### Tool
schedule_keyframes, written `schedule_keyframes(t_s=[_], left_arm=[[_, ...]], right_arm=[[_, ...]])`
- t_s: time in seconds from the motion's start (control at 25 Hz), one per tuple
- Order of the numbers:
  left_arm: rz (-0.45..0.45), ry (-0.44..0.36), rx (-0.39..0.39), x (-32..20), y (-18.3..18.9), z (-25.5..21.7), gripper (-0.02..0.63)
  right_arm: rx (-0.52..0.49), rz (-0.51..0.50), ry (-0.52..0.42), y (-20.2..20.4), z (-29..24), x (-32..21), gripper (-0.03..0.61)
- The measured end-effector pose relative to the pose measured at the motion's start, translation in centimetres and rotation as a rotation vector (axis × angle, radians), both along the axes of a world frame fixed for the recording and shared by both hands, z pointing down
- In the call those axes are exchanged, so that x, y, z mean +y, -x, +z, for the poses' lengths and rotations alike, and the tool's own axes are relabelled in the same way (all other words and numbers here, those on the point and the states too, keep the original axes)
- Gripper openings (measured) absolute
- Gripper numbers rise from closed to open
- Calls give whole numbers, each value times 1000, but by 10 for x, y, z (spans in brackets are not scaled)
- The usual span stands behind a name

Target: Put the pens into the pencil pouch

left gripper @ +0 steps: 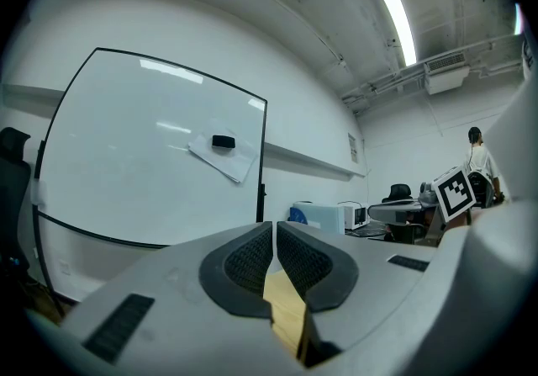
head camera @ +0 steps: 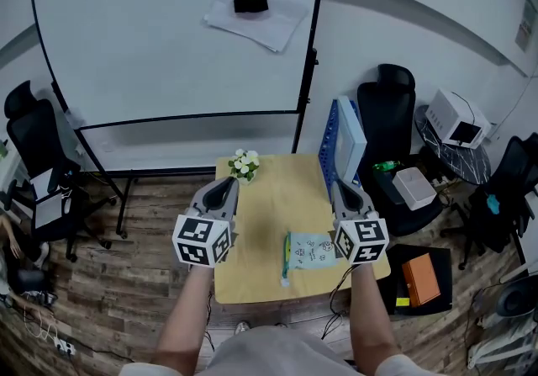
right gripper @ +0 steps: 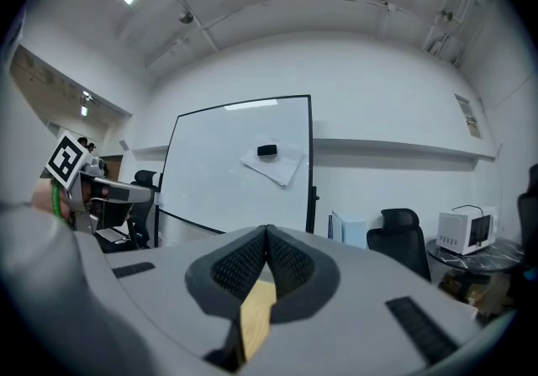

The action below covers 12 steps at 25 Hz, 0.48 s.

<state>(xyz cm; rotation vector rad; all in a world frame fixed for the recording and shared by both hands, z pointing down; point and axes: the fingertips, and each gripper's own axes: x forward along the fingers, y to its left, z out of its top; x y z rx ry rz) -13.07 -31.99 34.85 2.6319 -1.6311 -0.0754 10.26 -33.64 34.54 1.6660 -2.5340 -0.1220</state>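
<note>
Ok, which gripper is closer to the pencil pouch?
The right gripper: in the head view its marker cube overlaps the right end of the pencil pouch, while the left gripper sits over the left edge of the table.

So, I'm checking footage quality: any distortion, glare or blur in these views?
Head view: sharp, evenly lit, whiteboard edges bowed. Left gripper view: heavy fisheye, black corners, ceiling light blown out, glare streaks on the whiteboard. Right gripper view: same fisheye and black corners.

Even bright ceiling strip light [left gripper: 402, 25]; fisheye-warped edges, black corners
</note>
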Motion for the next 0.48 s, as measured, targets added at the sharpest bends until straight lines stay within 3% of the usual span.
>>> schedule_keyframes(t_s=[0.48], left_arm=[[-15,-1,-6,-4,1,-3,25]], right_arm=[[-1,-23,-8,5,-4,-1,0]])
